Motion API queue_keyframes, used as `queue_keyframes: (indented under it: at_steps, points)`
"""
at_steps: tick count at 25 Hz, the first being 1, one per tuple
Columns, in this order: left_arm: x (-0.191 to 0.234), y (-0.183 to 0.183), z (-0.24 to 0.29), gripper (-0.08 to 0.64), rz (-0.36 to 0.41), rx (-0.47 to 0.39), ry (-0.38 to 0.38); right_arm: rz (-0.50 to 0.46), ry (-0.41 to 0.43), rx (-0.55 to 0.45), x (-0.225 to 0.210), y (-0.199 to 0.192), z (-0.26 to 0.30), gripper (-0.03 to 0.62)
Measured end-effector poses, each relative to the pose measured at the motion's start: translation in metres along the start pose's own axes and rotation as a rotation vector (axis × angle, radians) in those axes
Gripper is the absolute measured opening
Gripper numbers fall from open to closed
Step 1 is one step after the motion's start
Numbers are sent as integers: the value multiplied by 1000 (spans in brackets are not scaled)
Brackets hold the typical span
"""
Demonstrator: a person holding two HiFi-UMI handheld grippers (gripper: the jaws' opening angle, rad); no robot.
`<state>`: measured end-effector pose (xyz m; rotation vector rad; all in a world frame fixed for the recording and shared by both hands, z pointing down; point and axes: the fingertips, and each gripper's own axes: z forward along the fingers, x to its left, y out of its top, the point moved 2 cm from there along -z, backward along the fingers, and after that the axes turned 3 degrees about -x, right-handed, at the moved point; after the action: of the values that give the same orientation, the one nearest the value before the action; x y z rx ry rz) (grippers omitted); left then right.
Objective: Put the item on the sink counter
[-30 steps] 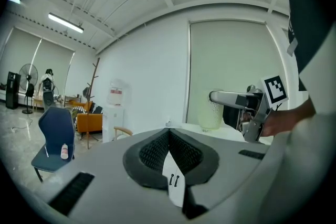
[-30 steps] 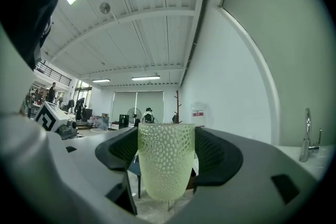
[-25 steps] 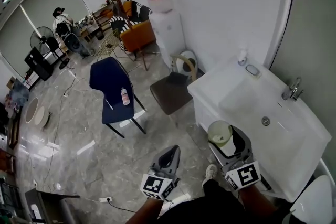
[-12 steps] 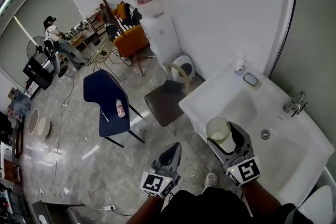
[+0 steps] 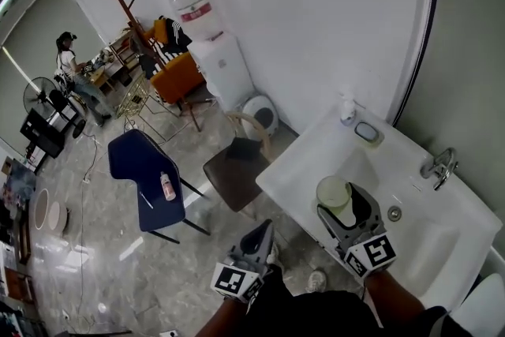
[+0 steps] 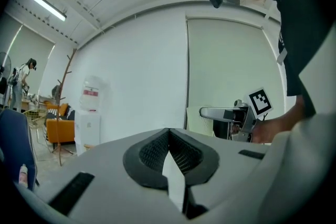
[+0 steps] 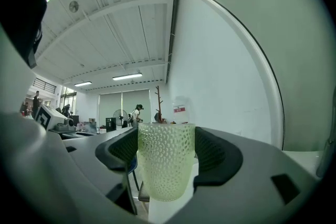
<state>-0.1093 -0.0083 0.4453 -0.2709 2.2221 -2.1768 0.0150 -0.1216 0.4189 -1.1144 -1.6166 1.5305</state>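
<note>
My right gripper (image 5: 341, 205) is shut on a pale green dimpled cup (image 5: 334, 197), held upright above the near-left part of the white sink counter (image 5: 296, 166). In the right gripper view the cup (image 7: 165, 165) stands between the two black pads (image 7: 216, 157), which press on its sides. My left gripper (image 5: 259, 237) hangs lower to the left over the floor, its jaws shut with nothing between them (image 6: 169, 152). The basin with its drain (image 5: 394, 213) lies just right of the cup.
A faucet (image 5: 438, 166), a soap dish (image 5: 368, 132) and a small bottle (image 5: 347, 108) sit along the counter's back. A brown stool (image 5: 235, 174), a blue chair (image 5: 146, 177) and a water dispenser (image 5: 217, 63) stand on the floor to the left. A person (image 5: 72, 67) is far back.
The view has shifted so the sink counter sits further under my right gripper; the cup has moved from the counter's front edge to over its surface. The left gripper keeps its place.
</note>
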Motion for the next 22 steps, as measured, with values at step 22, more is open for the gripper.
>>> queue_keyframes:
  at_steps: [22]
  points:
    - [151,-20,149,12,-49,80,-296,-85,-412,96,-73,-50,124,347]
